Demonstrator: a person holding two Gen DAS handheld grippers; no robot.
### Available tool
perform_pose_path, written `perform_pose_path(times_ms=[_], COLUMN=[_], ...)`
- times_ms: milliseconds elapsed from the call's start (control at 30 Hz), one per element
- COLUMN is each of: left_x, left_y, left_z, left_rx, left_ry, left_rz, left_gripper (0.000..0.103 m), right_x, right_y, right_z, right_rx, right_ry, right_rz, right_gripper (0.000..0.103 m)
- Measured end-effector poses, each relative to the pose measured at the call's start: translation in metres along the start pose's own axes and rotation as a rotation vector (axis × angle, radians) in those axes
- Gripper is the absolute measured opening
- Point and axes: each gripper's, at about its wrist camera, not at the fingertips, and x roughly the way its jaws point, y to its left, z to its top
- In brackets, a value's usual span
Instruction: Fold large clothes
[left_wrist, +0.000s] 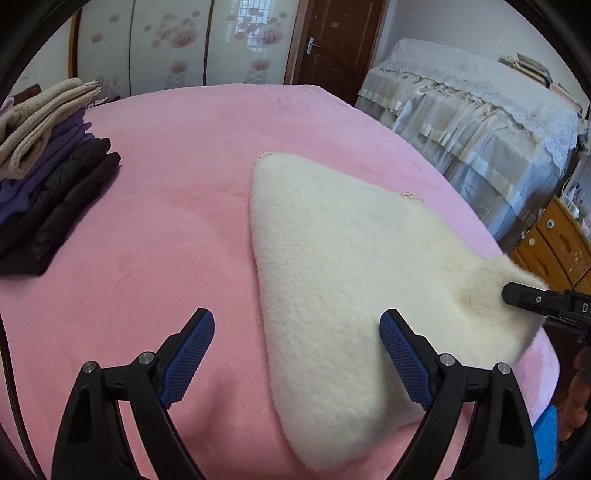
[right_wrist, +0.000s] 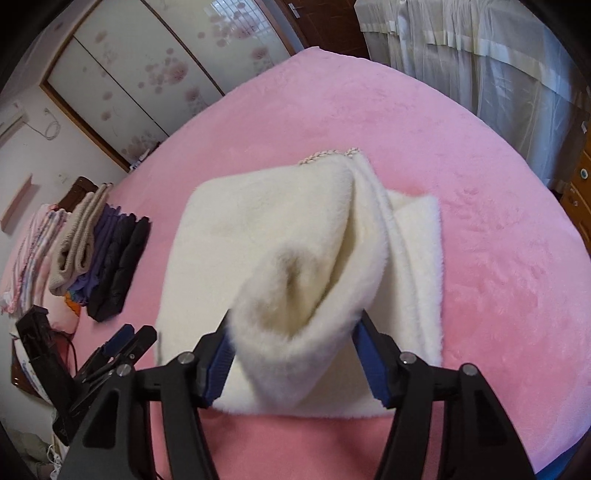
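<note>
Mid-fold: my right gripper (right_wrist: 295, 354) clenched a lifted corner of the cream fleece garment (left_wrist: 332, 236) lying on the pink bed (left_wrist: 166, 184), left gripper (left_wrist: 297, 350) hung released beside it; next, carry corner across

One cream fleece garment (right_wrist: 295, 236), one stack of folded clothes (left_wrist: 48, 173), two tools: left tool (left_wrist: 297, 332), right tool (right_wrist: 293, 354), one pink bed (left_wrist: 177, 229)

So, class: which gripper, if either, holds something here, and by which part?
The right gripper is shut on the cream fleece garment, pinching a bunched, lifted fold at its near edge. The left gripper is open and holds nothing.
</note>
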Motion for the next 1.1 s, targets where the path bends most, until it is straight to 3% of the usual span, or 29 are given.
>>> perform_pose_path(times_ms=[33,100,300,400,533,633,767,933,1100], left_x=[0.003,0.008,0.022,0.03,0.041,0.042,0.029,0.008,0.036], left_y=[-0.003,-0.01,-0.021,-0.03,-0.033,-0.03,-0.034,-0.036,-0.018], left_z=[0.001,0.001,-0.015,-0.029,-0.041,-0.037,-0.022,0.012,0.056], left_rx=[0.007,0.008,0.008,0.039,0.054,0.031,0.089,0.143,0.092], left_ry=[0.0,0.003,0.052,0.065,0.05,0.062,0.085,0.035,0.037], left_rz=[-0.004,-0.01,-0.078,-0.07,-0.047,-0.044,-0.062,-0.113,-0.074], left_gripper=[0.09,0.09,0.091,0.091,0.091,0.091,0.091,0.091,0.091], right_x=[0.0,-0.012,-0.018,0.005,0.017,0.013,-0.006,-0.028,0.006], right_y=[-0.001,-0.007,-0.036,-0.064,-0.068,-0.056,-0.047,-0.052,-0.05], right_z=[0.0,-0.005,-0.048,-0.077,-0.095,-0.088,-0.068,-0.029,0.032], right_rx=[-0.018,-0.044,-0.031,0.068,0.082,0.032,-0.018,-0.007,-0.052], right_ry=[-0.005,-0.046,-0.092,-0.072,-0.134,-0.117,-0.096,-0.143,-0.129], right_rz=[-0.007,-0.023,-0.054,-0.051,-0.077,-0.111,-0.15,-0.08,-0.076], right_gripper=[0.021,0.018,0.017,0.017,0.017,0.019,0.043,0.047,0.048])
